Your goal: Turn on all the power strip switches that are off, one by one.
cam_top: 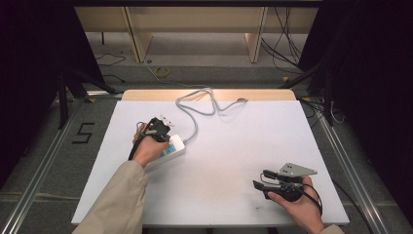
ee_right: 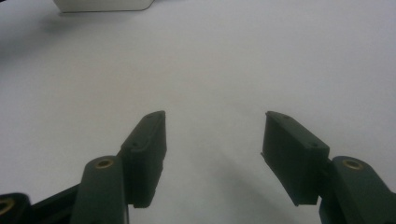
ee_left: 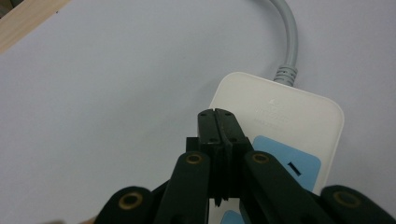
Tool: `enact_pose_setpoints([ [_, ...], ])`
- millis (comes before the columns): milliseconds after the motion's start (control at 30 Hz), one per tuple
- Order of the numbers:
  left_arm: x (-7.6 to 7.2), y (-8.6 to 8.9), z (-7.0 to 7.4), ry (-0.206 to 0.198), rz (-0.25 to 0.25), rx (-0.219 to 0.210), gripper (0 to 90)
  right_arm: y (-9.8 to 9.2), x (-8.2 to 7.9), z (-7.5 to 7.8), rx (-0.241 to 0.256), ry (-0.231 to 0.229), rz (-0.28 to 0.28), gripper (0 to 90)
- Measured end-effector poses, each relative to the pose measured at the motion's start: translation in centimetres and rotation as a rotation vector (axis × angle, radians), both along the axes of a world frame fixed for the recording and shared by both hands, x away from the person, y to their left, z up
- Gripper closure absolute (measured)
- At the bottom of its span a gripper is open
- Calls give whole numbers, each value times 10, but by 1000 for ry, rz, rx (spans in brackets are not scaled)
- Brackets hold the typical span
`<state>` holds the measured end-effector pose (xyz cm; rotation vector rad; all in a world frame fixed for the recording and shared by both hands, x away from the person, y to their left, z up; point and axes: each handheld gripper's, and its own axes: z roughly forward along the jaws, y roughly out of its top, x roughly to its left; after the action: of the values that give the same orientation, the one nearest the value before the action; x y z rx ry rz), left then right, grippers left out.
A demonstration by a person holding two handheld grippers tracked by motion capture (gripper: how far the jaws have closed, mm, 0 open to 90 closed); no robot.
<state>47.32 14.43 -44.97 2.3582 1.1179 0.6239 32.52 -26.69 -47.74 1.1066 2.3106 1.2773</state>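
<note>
Power strip (cam_top: 171, 147): white, blue socket faces, lying left of the bench's (cam_top: 243, 146) middle; grey cable (cam_top: 197, 105) runs to the far edge.
Left gripper (ee_left: 217, 114): jaws pressed together, tips over the strip's cable end.
Right gripper (ee_right: 212, 135): near right on the bench, jaws wide apart, holding nothing, well apart from the strip.

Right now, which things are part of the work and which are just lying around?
Part of the work:
- left gripper, jaws shut, over the power strip
- power strip, white with blue sockets
- its grey cable

Just lying about:
- right gripper, open above the bare table
- yellow coil on the floor
- black floor cables
</note>
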Motion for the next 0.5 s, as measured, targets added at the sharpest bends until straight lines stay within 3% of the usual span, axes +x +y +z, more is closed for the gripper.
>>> enact_pose_setpoints([
  [500, 0, -1, 0, 19, -7, 6, 900, -1, 0, 0, -2, -1, 2, 405],
])
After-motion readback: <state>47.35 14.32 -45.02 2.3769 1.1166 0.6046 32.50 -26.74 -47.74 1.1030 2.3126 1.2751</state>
